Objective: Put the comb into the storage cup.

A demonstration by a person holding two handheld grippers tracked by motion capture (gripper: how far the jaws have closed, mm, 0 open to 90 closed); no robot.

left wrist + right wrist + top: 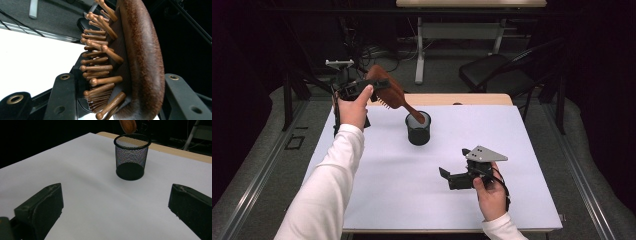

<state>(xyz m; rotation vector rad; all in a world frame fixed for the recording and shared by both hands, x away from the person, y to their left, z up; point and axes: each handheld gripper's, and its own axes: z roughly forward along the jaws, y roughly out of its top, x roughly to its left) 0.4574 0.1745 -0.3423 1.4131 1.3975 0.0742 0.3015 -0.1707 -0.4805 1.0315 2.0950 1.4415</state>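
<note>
My left claw (371, 86) is clamped on the head of a brown wooden paddle hairbrush (388, 91), raised near the table's far edge with its handle tip dipping at the rim of the round black wire-mesh cup (418, 128). If the handle catches that rim, I judge the light cup could tip. The polished back is smooth and rounded, and the peg bristles (96, 68) give uneven purchase. My right claw (451, 177) waits with jaws apart near the table's front edge.
</note>
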